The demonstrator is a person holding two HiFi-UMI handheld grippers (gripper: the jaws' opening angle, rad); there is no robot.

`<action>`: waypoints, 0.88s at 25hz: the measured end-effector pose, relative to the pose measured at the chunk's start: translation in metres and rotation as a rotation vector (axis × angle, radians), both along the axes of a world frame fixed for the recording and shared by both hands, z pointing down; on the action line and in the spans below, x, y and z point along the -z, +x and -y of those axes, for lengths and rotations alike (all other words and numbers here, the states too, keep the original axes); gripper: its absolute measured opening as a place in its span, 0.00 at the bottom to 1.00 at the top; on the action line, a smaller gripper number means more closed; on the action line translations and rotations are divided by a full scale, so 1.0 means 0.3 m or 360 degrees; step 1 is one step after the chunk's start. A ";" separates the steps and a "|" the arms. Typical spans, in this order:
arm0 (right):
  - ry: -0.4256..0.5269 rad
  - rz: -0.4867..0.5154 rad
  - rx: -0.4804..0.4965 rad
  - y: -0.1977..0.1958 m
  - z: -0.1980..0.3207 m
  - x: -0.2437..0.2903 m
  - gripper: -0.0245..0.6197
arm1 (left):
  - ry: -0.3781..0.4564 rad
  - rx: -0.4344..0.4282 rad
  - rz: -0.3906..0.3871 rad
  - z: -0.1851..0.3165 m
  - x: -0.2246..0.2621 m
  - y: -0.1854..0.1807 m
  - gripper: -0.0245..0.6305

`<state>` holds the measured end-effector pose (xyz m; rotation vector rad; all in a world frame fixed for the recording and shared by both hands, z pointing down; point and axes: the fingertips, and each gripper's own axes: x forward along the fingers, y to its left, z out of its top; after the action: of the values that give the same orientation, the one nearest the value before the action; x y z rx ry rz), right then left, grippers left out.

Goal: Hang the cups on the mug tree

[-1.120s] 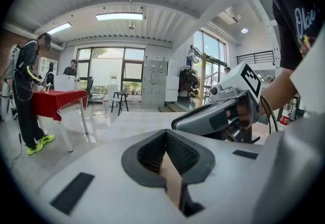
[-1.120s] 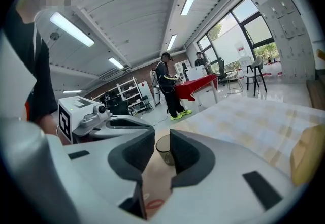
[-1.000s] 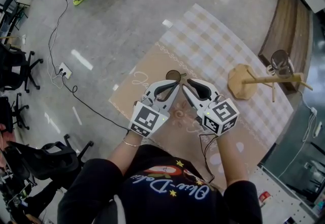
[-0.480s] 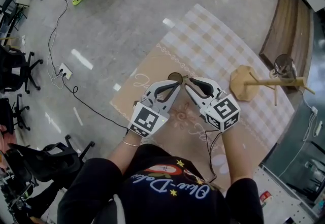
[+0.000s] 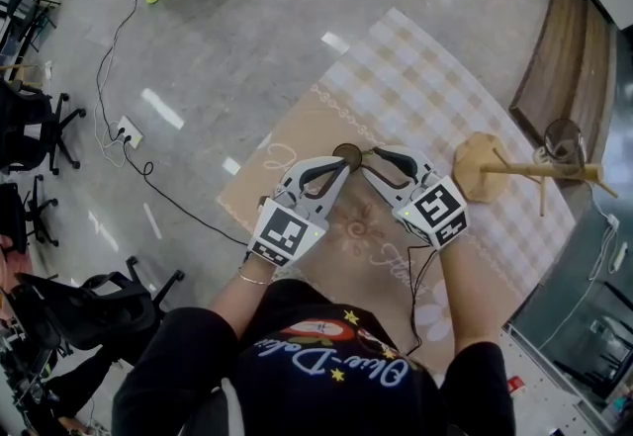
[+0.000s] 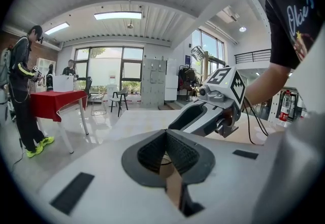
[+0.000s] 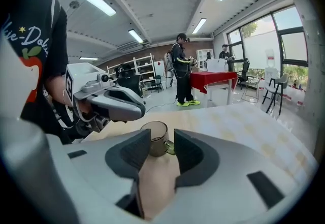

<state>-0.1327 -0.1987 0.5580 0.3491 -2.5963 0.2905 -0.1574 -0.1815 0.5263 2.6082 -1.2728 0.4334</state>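
Cup (image 7: 155,138) upright, handle (image 7: 169,142) seemingly pointing right.

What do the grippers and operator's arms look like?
The left gripper and right gripper: light grey shells, dark ribbed pads, a cube of black-and-white square markers each. Black cable off the right one. Black short-sleeved T-shirt, thin bracelet on the left wrist.
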 end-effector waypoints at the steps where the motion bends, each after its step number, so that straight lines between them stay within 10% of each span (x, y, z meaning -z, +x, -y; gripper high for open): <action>1: 0.0002 -0.0013 0.0017 0.000 0.001 -0.004 0.27 | -0.0001 0.0002 0.0000 0.000 -0.001 -0.002 0.05; 22: 0.0073 -0.0237 0.0275 -0.005 0.015 -0.107 0.31 | -0.0030 0.0046 0.0008 -0.002 -0.019 -0.035 0.05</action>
<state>-0.1343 -0.2031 0.5901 0.1541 -2.4698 0.1392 -0.1678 -0.1808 0.5321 2.5715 -1.2996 0.4450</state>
